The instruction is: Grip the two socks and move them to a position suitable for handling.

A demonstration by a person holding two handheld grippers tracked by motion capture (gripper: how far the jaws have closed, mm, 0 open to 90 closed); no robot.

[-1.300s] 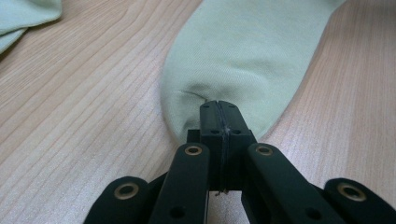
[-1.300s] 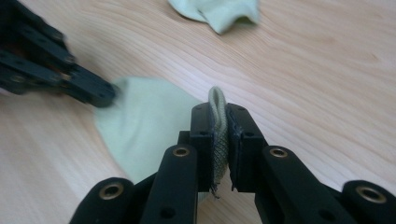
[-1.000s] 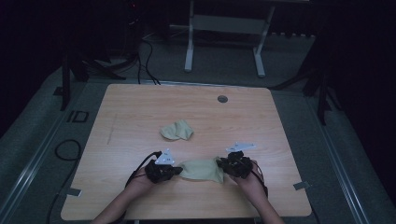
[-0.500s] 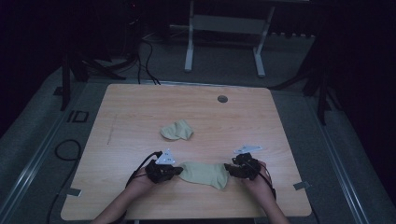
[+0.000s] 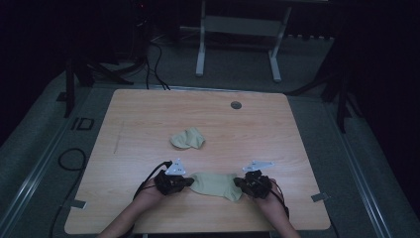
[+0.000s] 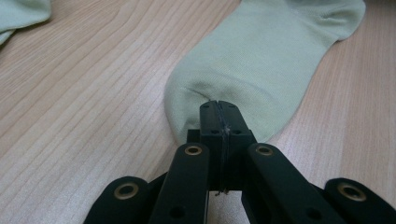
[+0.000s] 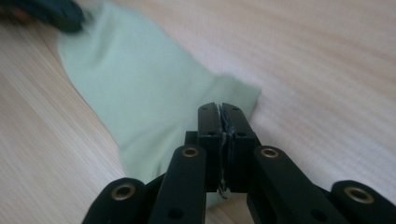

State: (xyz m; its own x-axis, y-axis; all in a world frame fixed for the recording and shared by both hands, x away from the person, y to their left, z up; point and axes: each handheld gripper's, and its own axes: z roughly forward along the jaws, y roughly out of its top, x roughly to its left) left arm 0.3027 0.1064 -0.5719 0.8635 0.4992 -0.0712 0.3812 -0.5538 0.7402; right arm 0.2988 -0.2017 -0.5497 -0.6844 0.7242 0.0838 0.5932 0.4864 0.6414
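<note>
Sock flat near table edge, pinched at left end by left gripper and at right end by just-closed right gripper; risk of thin fabric slipping free under uneven pull.

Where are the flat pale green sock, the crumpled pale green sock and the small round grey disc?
Flat pale green sock (image 5: 216, 184), high view, its middle.
Crumpled pale green sock (image 5: 187, 139), high view, its centre.
Small round grey disc (image 5: 236, 105), high view, its centre.

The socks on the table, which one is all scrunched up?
The scrunched sock lies alone near the table's middle. The flat sock is stretched at the near edge between the left tool and the right tool.
</note>
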